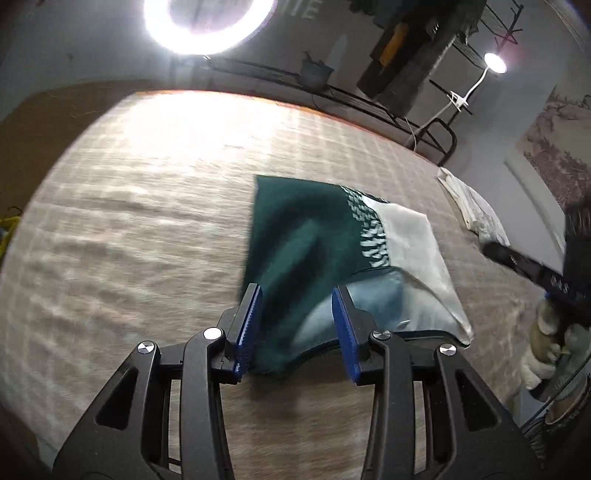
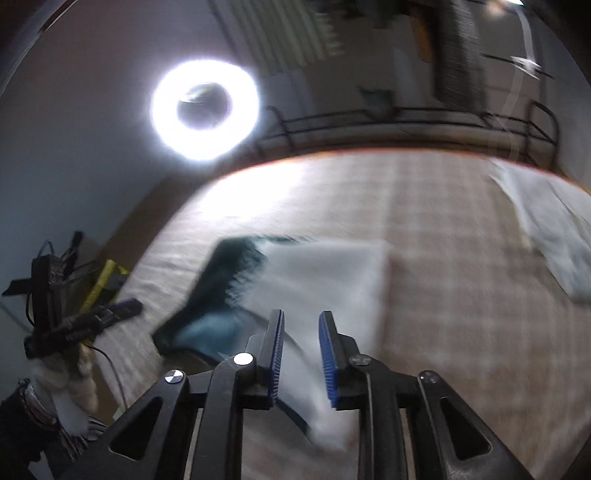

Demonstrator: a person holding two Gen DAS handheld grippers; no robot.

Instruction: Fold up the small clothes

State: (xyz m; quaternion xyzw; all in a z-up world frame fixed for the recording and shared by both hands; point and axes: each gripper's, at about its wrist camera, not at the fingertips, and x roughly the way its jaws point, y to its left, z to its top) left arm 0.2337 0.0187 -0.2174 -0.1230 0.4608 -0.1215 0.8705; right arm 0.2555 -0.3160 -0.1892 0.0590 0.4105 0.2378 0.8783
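A small garment, dark green (image 1: 295,236) on one side and white (image 1: 410,243) on the other, lies folded on the checked bed cover. My left gripper (image 1: 297,325) is open, its blue pads on either side of the green near corner. My right gripper (image 2: 301,354) is open over the white near corner (image 2: 332,295); cloth lies between the pads, not pinched. The right view is motion-blurred. The right gripper's body (image 1: 532,269) shows at the right edge of the left wrist view, and the left gripper's body (image 2: 74,325) at the left edge of the right wrist view.
The beige checked bed cover (image 1: 147,221) spreads to the left and far side. A white folded cloth (image 1: 472,210) lies at the bed's far right, also in the right view (image 2: 546,236). A black metal rail (image 1: 332,92) and ring light (image 1: 207,22) stand behind the bed.
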